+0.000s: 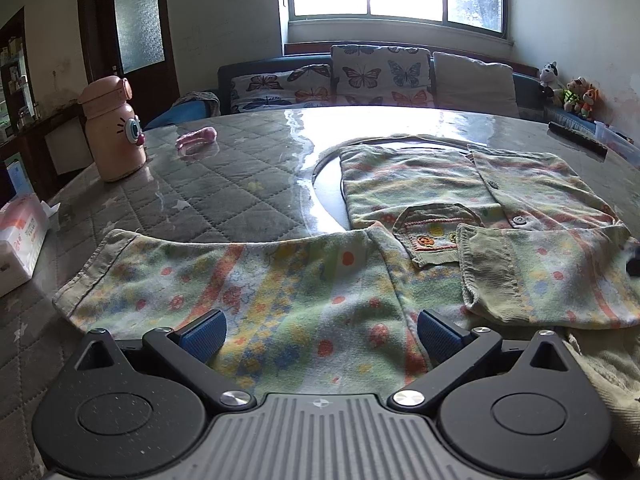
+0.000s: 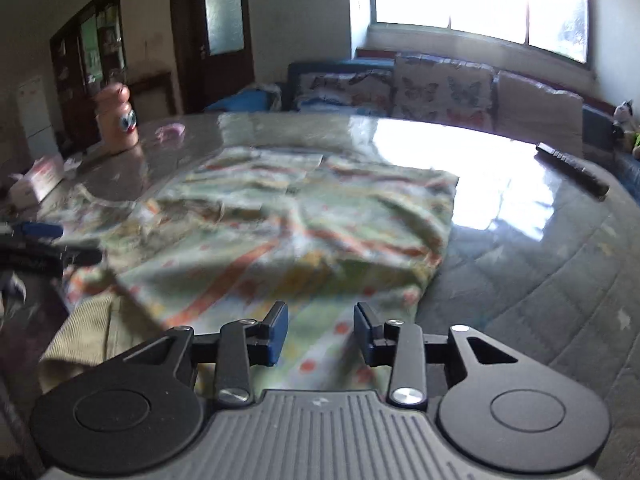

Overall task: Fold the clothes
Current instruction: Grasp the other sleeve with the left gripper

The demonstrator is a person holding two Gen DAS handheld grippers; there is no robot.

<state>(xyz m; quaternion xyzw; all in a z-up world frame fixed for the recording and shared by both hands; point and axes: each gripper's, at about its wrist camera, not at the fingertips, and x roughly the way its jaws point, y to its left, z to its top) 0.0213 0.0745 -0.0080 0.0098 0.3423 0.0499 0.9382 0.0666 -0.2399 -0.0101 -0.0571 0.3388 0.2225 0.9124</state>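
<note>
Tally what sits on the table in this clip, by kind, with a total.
Patterned garment: 1
Pink bottle: 1
Pink hair clip: 1
Tissue box: 1
Dark remote-like bar: 1
Total: 5

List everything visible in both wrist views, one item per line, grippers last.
patterned shirt: one, pale green with orange stripes and dots, spread on the table, right sleeve folded over its front
table: one, grey quilted cover under glossy film, beneath everything
bottle: one, pink with a cartoon eye, far left of table
pink hair clip: one, right of the bottle
tissue box: one, white and pink, left edge
dark bar: one, black, far right of table
sofa cushions: butterfly print plus one plain, under the window
plush toys: several, right corner
left gripper: open above the shirt
right gripper: open above the shirt hem
</note>
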